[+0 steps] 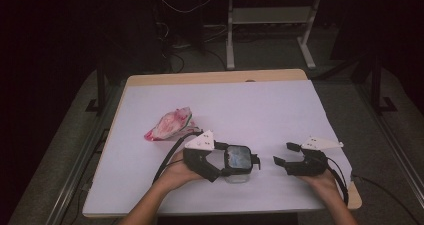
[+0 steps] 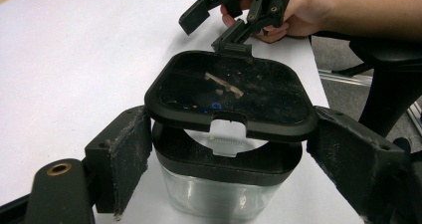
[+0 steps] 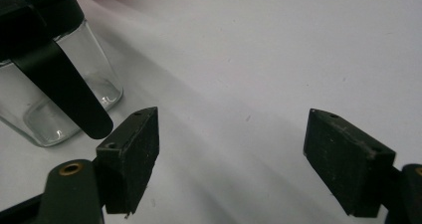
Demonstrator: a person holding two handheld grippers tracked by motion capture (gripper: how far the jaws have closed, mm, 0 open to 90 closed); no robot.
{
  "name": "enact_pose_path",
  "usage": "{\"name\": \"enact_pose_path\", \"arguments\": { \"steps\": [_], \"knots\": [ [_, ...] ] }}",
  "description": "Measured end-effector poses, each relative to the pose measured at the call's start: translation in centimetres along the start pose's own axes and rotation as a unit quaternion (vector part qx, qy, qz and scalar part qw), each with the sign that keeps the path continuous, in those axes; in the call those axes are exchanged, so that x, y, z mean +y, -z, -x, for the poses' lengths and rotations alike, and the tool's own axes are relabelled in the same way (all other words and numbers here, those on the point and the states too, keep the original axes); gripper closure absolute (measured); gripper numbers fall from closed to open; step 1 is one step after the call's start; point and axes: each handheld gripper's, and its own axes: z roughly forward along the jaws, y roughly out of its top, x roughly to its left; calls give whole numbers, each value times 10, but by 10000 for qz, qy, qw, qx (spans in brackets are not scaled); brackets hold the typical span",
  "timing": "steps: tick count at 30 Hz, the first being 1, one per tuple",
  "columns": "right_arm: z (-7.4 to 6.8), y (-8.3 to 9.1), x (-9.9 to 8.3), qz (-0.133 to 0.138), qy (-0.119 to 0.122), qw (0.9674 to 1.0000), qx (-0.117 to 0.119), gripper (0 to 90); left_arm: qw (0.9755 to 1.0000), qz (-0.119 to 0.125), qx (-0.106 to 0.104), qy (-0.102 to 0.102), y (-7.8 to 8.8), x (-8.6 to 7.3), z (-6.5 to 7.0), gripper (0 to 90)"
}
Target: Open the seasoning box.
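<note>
Item: clear glass jar with black hinged lid, standing on the white-covered desk.

Left gripper: its fingers are flanking the jar's black collar, one on each side; whether the pads are pressing or merely close cannot be told. The lid is tilting up off the rim, with the pour opening showing beneath its front tab.

Right gripper: its fingers are standing wide apart and holding nothing, just beside the jar.

Handling advice: the left gripper should be steadying the jar squarely while the right gripper approaches the lid's edge tab, not its flat top.

Farther off, beyond the fingers: pink-and-white crumpled packet, untouched.
</note>
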Motion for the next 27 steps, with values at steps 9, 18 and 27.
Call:
{"name": "enact_pose_path", "arguments": {
  "steps": [9,18,27],
  "knots": [
    [1,0,0,3,-5,10000,14,217,9997,201,-103,10,3,4,0,224],
    [1,0,0,8,-10,10000,15,217,9994,216,-233,-125,4,3,3,347],
    [0,0,0,-2,-12,10000,24,217,9986,214,-434,-229,3,0,6,547]
  ]
}}
